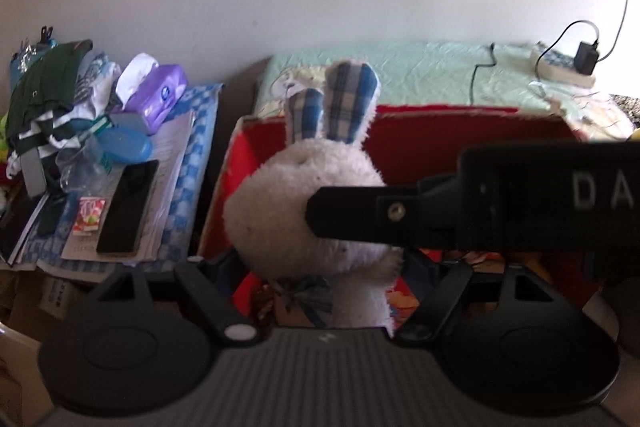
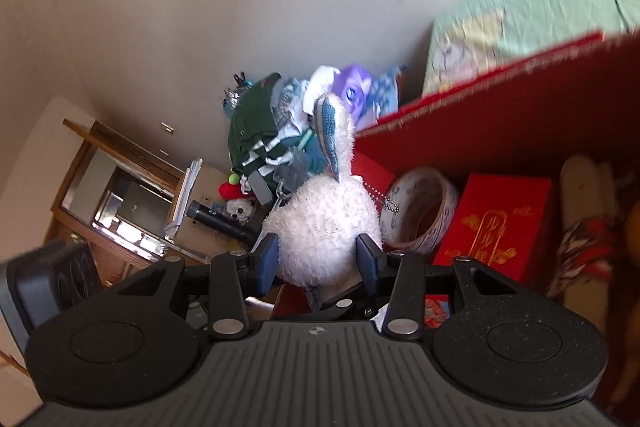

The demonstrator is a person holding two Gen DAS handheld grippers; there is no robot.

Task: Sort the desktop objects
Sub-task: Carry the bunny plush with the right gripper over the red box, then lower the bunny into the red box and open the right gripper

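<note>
Right wrist view | right gripper (image 2: 318, 259) clamped on plush rabbit (image 2: 324, 227) head, over the red box (image 2: 500, 131) edge | left gripper (image 1: 316, 279) around its body, grip unclear | rabbit likely light, soft, squashy; hold the head | tape roll (image 2: 418, 211), red packet (image 2: 496, 223) at 3 o'clock; clothes pile (image 2: 256, 131) at 11
</note>
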